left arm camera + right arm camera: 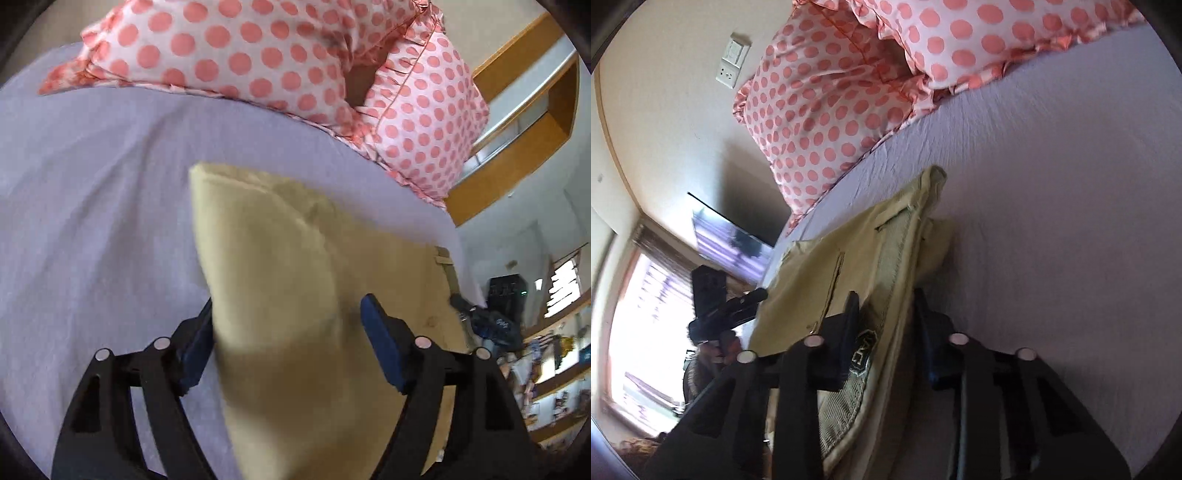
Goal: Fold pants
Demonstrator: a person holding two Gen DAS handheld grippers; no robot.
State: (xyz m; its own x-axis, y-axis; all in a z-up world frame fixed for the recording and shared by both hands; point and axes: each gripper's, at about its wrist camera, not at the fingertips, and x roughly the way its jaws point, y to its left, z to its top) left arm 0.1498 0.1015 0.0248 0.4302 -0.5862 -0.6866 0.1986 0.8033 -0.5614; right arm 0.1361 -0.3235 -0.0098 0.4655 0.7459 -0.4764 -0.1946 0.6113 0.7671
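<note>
On the lavender bed sheet [92,177] we see khaki cotton pants [280,258]. Our left gripper [286,317] is spread around a fold; our right gripper [886,314] straddles the waistband, jaws apart.

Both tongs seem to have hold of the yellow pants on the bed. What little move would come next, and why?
Probably close both tongs and carry the pants across the sheet. The left tongs and right tongs straddle cloth with gaps showing.
</note>
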